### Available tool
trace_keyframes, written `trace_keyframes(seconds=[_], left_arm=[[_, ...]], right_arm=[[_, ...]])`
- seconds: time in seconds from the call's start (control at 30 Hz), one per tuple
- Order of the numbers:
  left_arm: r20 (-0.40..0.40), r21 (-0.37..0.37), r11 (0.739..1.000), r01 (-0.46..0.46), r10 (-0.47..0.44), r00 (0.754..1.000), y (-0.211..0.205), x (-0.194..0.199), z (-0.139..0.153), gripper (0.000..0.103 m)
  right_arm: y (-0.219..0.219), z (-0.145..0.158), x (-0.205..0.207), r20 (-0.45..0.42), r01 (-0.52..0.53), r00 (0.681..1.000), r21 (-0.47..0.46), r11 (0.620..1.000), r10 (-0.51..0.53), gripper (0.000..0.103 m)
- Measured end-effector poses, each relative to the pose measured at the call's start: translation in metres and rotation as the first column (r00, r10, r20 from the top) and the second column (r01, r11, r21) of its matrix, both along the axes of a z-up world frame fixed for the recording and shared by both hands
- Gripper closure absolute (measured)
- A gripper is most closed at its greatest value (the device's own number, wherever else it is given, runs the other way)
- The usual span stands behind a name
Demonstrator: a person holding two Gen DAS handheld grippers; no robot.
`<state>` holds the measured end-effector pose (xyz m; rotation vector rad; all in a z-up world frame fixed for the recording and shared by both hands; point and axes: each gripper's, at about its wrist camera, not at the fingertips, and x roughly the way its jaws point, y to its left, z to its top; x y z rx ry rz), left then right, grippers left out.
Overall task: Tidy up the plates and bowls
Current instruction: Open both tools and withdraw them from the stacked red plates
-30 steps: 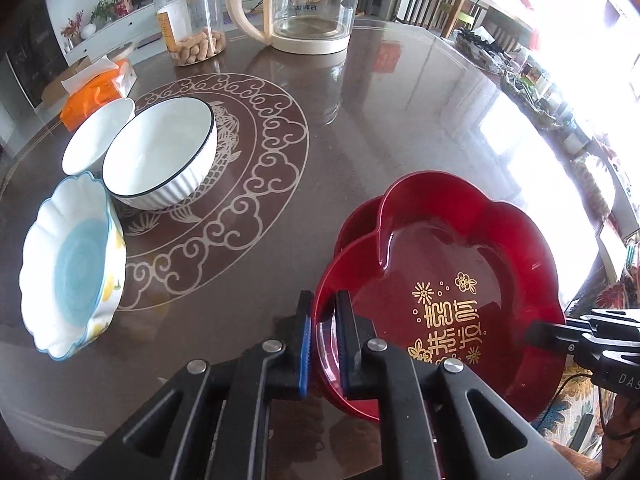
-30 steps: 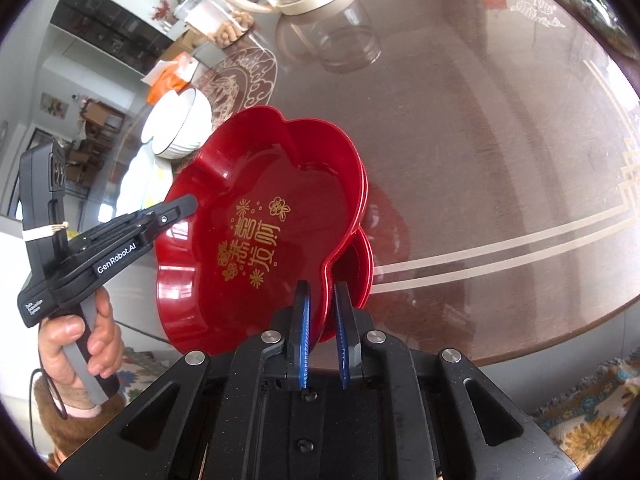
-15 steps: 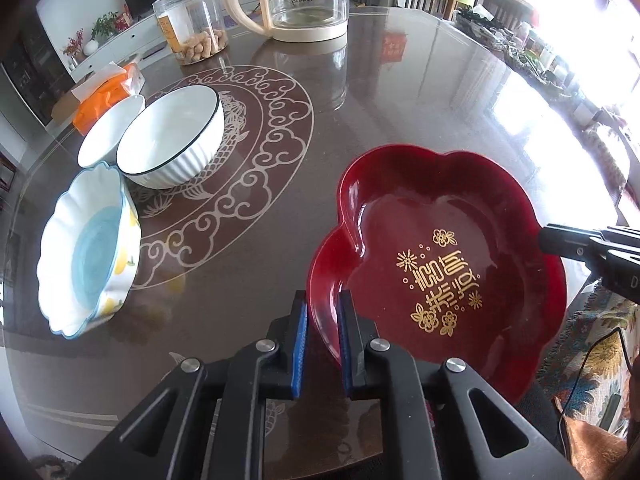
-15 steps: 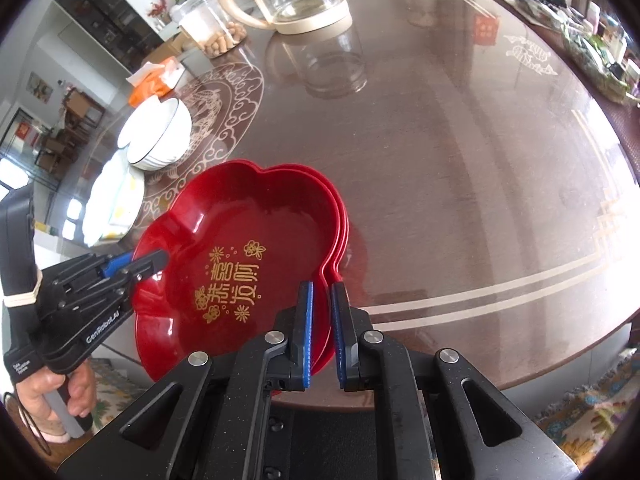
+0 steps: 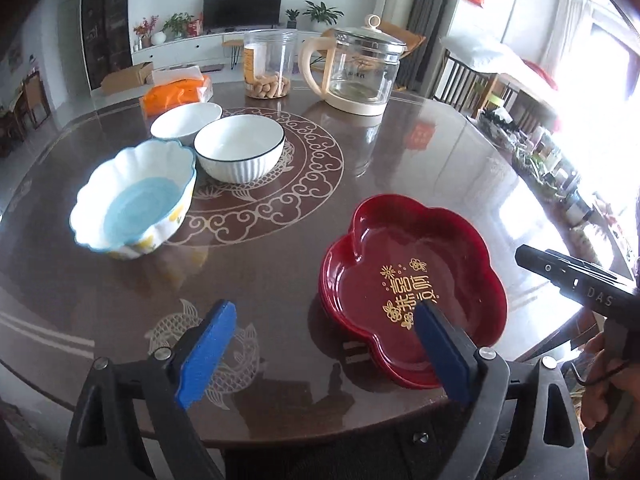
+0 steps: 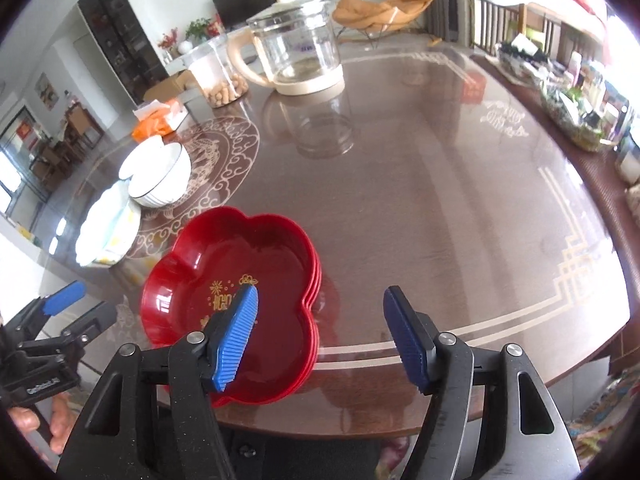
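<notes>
Left tool: your left tool [image 5: 320,344] was opening wide. Its blue pads [image 5: 204,354] held nothing. One pad was over bare worktop, and the other was over the near edge of the red plates.
Right tool: your right tool [image 6: 320,336] was opening too, and it held nothing. Its left pad was over the red plates, and its right pad was over bare worktop.
Red plates: the red flower-shaped plates [image 5: 412,284] sat in a neat stack on the worktop [image 5: 280,272], at about 5 o'clock on it in the left wrist view, close to the near edge. The top one had gold writing inside. No pad was pressing on the stack.
Blue bowl: the wavy white bowl with a blue inside [image 5: 136,200] sat at 9 o'clock, well apart from the plates.
White bowls: the ribbed white bowl with a dark rim [image 5: 240,148] sat at 11 o'clock, just beside the blue bowl. A smaller white bowl [image 5: 186,122] was close behind it.
Far side: a glass kettle [image 5: 358,76], a clear jar [image 5: 270,64] with snacks and an orange pack [image 5: 176,92] stood near 12 o'clock.
Your hand: your right hand [image 5: 612,364] showed at 4 o'clock, on its tool's handle.
</notes>
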<state>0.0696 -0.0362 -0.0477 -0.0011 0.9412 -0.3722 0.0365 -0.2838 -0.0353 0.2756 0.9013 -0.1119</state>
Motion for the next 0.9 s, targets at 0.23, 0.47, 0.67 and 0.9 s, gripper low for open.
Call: trace_keyframes(seconds=[0.23, 0.47, 0.67, 0.9], left_arm=[[0.026, 0.114, 0.993, -0.04, 0.037, 0.999, 0.013, -0.021, -0.019, 0.013], [0.049, 0.089, 0.986, -0.138, 0.134, 0.99, 0.05, -0.023, -0.016, 0.013], [0.05, 0.071, 0.979, -0.189, 0.186, 0.981, 0.072, -0.024, -0.016, 0.013], [0.074, 0.095, 0.977, -0.192, 0.186, 0.98, 0.074, -0.027, -0.011, 0.013]], right_arm=[[0.011, -0.003, -0.018, 0.051, 0.013, 0.999, -0.161, 0.987, -0.005, 0.034], [0.01, -0.004, -0.03, 0.09, 0.039, 0.996, -0.131, 0.991, -0.028, 0.034], [0.016, -0.003, -0.032, 0.107, 0.031, 0.994, -0.124, 0.992, -0.017, 0.034], [0.024, -0.001, -0.033, 0.113, 0.008, 0.994, -0.12, 0.993, 0.006, 0.034]])
